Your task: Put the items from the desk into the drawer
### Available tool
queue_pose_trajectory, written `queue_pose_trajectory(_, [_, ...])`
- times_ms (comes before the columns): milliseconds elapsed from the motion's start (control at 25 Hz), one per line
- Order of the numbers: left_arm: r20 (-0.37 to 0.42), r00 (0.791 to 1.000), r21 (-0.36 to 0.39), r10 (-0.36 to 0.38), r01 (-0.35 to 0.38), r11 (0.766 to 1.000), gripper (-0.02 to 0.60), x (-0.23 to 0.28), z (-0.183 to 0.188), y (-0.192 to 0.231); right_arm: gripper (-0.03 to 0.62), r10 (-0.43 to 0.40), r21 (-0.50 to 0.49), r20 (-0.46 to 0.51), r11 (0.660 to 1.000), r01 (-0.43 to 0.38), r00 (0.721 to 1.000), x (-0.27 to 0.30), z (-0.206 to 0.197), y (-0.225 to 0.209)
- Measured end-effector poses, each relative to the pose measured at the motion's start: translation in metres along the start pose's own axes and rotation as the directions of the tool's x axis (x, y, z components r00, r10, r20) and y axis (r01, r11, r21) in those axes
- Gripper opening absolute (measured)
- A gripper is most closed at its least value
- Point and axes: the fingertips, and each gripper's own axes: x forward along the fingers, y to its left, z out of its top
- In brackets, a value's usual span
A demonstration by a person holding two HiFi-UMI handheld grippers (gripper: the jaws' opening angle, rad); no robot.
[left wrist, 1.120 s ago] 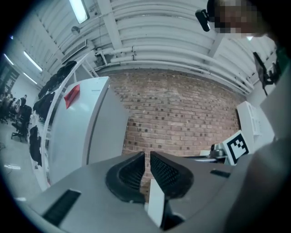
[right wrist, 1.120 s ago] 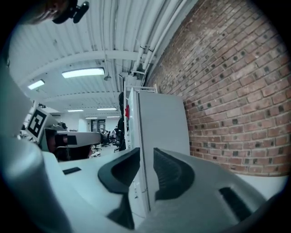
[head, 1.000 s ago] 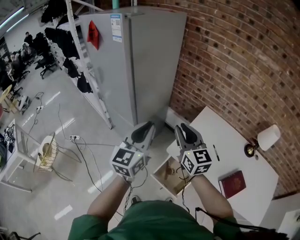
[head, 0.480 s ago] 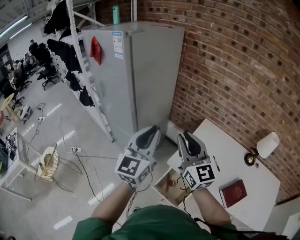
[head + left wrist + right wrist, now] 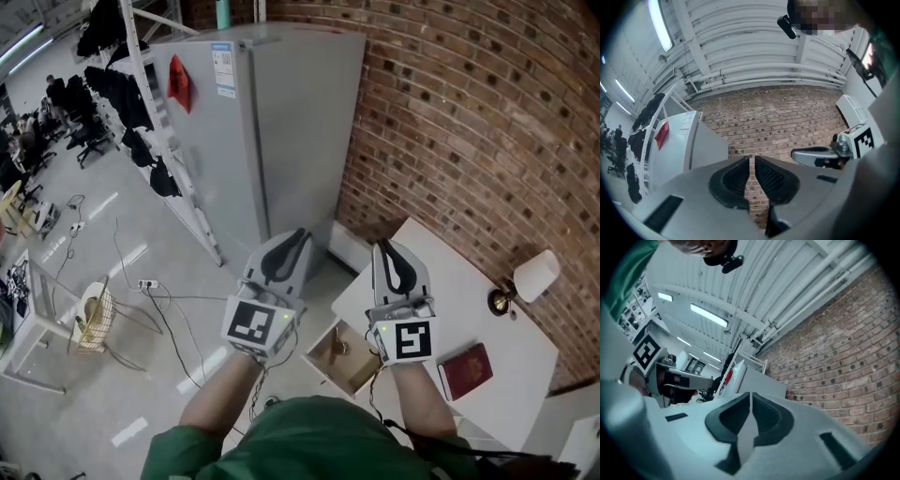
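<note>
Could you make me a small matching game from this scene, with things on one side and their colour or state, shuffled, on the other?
Things:
1. lamp
2. book
3. drawer
4. left gripper

Colour or state:
A. pulled open
B. shut, holding nothing
C. dark red, lying flat
D. white shade

Pairs: 1-D, 2-C, 3-A, 4-B

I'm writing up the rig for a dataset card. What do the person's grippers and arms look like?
Both the left gripper and right gripper have pale grey shells with black ribbed pads, and each carries a white cube with black square markers. Thin dark cables hang beneath. The person wears a green top; forearms are uncovered.
</note>
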Motion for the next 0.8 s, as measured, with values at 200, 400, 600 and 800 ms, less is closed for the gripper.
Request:
queue_pose_trajectory(200, [-0.005,1.000,0.022,0.012,-0.011,1.000,0.037,0.005,0.009,-0.001,0.006,0.018,-0.024,0.026,1.000,-0.017,0.999,0.005,0.007,0.001])
queue_pose_trajectory(400, [-0.060,0.998,0.043,0.013,-0.010,0.999,0.037,-0.002,-0.001,-0.003,0.005,0.019,-0.005,0.020,1.000,-0.019,1.000,0.003,0.002,0.006])
queue_pose_trajectory(600, [-0.061,0.998,0.044,0.008,-0.005,0.999,0.037,-0.002,-0.002,-0.006,0.005,0.016,-0.005,0.010,1.000,-0.016,1.000,0.003,-0.001,0.004])
queue_pose_trajectory(800, [-0.059,0.998,0.041,0.005,-0.002,0.999,0.037,-0.003,-0.001,-0.008,0.005,0.020,-0.005,0.014,1.000,-0.020,1.000,0.003,0.000,0.004])
